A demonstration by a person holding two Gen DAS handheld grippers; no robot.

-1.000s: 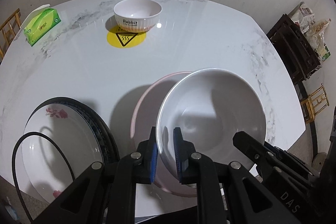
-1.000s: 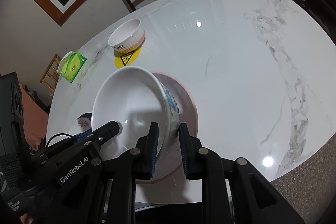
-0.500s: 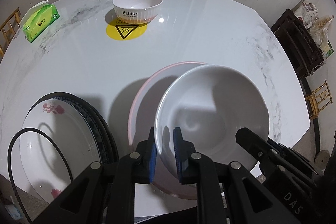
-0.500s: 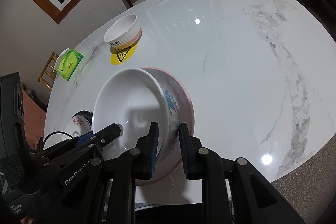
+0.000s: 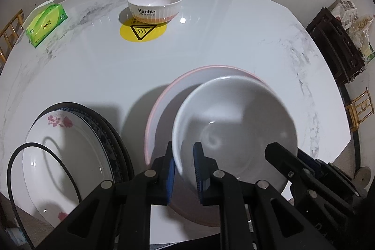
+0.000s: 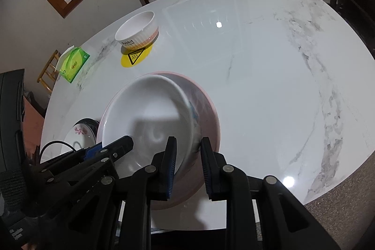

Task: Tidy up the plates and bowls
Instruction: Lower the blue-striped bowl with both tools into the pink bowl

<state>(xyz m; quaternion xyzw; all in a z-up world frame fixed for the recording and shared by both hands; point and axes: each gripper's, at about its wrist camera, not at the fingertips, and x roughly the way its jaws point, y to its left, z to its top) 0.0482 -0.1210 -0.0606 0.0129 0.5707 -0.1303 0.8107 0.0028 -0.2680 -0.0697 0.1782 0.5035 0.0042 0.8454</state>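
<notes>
Gripping the glossy white ceramic bowl [image 5: 234, 132] by opposite rims, left hand-held gripper [image 5: 184, 170] and right hand-held gripper [image 6: 187, 165] both clamped narrow, above the pink-rimmed bowl [image 5: 159, 114] on the marble bench [image 5: 211, 43]; rigid, slippery, chip-prone.

The white bowl [image 5: 234, 123] is blurred at its rim in both views, and it covers most of the pink bowl [image 5: 161, 114] under it, so whether the two touch cannot be told. The blue picture on the outer wall of the white bowl, seen from the right wrist, is smeared and unreadable. The dark plates [image 5: 112, 130] under the flowered plate [image 5: 63, 151] show only as thin edges, their number is unclear, and the small line under "Rabbit" on the ribbed bowl [image 5: 155, 4] is too small to read.
</notes>
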